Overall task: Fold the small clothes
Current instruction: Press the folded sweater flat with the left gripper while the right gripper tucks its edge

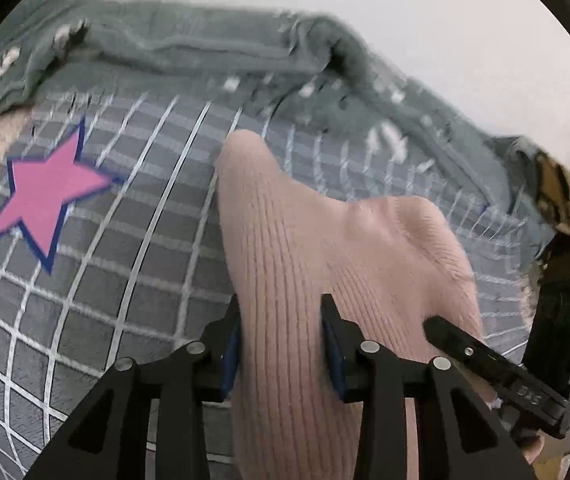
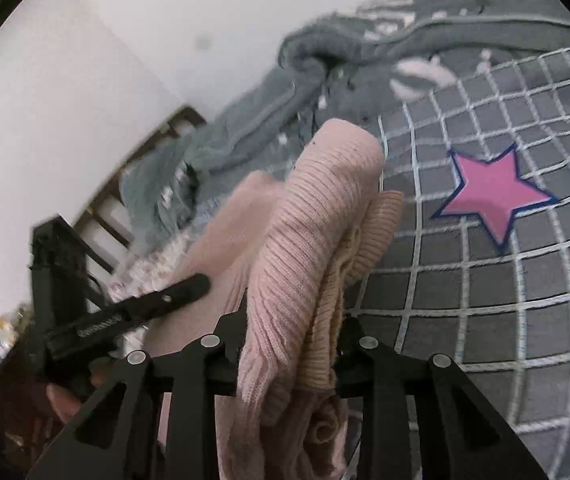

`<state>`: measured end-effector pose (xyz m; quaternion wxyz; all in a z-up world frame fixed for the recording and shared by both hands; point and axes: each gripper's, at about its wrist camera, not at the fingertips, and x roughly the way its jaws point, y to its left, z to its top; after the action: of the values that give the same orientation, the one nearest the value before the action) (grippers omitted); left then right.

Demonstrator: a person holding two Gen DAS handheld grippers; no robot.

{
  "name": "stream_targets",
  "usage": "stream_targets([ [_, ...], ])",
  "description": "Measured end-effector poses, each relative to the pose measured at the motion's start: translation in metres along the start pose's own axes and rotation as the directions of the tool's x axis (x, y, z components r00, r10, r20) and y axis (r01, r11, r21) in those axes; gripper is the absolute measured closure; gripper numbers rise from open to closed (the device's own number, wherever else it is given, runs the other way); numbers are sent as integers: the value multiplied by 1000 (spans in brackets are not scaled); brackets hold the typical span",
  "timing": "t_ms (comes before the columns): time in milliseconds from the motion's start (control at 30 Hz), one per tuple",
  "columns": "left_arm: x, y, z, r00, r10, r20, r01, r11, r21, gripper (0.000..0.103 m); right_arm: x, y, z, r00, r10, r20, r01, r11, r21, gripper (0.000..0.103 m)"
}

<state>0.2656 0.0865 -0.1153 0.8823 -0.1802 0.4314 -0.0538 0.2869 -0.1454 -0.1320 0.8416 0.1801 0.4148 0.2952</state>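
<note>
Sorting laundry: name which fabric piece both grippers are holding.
The pink ribbed knit garment, clamped by the left gripper and right gripper; the grey fleece blanket lies untouched behind.

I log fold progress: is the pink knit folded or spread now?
Folded, not spread: the pink knit is bunched in layers between both grippers, left and right.
</note>
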Motion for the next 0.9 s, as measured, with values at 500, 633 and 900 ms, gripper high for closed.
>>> stream_targets([
  [500, -23, 27, -1, 996, -35, 77, 35, 999, 9, 47, -4, 34, -1, 949, -305, 75, 314, 932, -184, 78],
  [633, -36, 32, -2, 994, -31, 101, 29, 999, 21, 47, -31, 38, -9, 967, -184, 179, 218, 957, -191, 91],
  [900, -30, 19, 16, 993, -39, 109, 32, 998, 62, 47, -11, -7, -14, 960, -274, 55, 278, 955, -105, 88],
])
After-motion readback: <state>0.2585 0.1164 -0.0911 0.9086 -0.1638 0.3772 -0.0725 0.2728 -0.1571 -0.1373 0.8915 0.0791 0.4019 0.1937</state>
